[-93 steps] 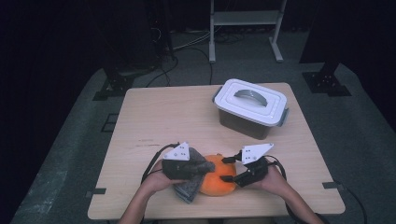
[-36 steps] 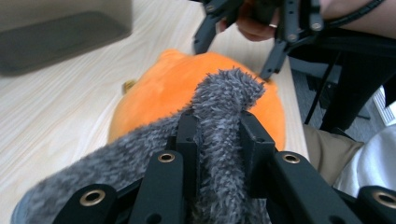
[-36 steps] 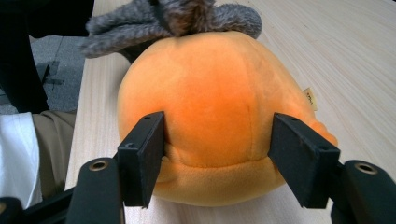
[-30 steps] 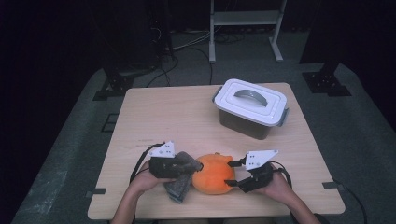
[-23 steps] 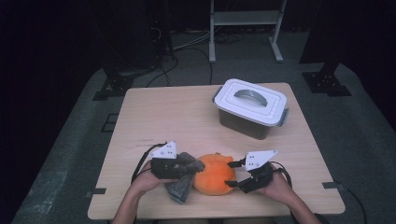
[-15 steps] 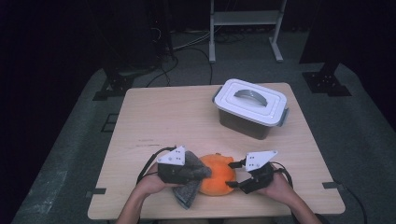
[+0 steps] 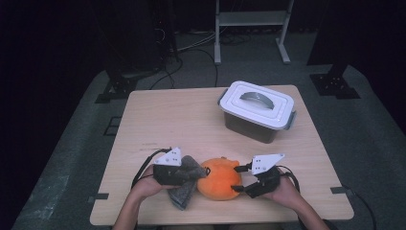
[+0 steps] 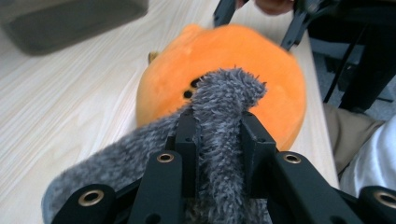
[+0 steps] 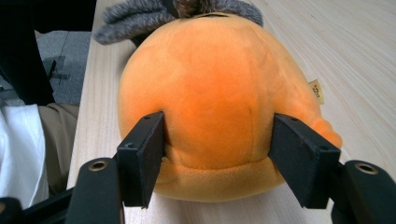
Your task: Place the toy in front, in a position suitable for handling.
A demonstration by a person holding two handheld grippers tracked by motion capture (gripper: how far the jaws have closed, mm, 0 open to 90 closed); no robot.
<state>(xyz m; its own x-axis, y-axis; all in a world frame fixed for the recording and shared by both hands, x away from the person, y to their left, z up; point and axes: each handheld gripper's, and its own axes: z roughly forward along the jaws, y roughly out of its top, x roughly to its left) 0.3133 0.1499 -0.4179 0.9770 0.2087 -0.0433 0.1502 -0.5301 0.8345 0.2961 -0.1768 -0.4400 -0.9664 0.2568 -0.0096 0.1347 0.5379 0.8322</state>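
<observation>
The orange plush toy (image 7: 219,178) lies at the near edge of the bench (image 7: 191,120), between the two tools. The right tool (image 7: 240,178) has its jaws pressed against the toy's sides, clamping the soft body across its width. The left tool (image 7: 190,173) is closed on a grey fuzzy cloth (image 8: 219,112), whose free end drapes against the toy's left side and hangs toward the near edge.

The risks, as I judge them, come from softness — the plush can squash and roll out of the right tool's wide hold if the cloth drags across it. The cloth is pinched by a narrow fold, so a hard pull could slip it free. The toy also sits close to the near edge, and a push that way could tip it off into the person's lap.

The bench is pale wood-grain laminate and smooth. A white-lidded storage box (image 7: 257,109) stands at far right, well apart from the toy. Around it the room is dark, with grey floor, trailing cables and a white metal stand behind.
</observation>
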